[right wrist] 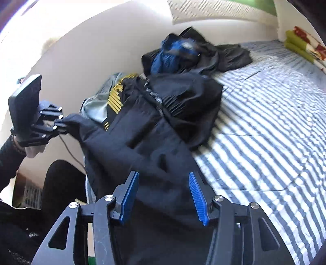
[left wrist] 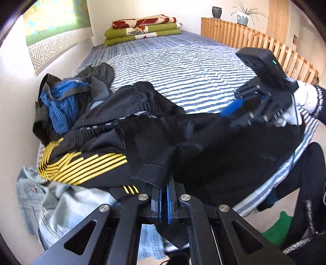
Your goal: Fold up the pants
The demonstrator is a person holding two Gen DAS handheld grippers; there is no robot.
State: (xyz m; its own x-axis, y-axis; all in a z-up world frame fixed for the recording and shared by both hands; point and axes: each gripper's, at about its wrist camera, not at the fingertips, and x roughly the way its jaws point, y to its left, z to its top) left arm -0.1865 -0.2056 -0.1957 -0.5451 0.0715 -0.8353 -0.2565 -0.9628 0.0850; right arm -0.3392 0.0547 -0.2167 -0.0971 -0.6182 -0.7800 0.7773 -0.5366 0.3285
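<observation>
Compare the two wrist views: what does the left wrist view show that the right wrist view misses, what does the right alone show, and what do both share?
Left wrist only: a slatted wooden rail, a potted plant and a dark vase.
Right wrist only: the left gripper from outside, pinching the black pants, and the right gripper wide open above them.
Both: the striped bedsheet, the clothes pile, the folded blankets.

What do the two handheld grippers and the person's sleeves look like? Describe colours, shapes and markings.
Both the left gripper and the right gripper are black linkage frames with silver round bolts, triangular cut-outs and ribbed blue finger pads. A black box with a small green light tops the right gripper. A thin dark cable trails from the left gripper. Sleeves are dark; one wrist shows a white cuff.
</observation>
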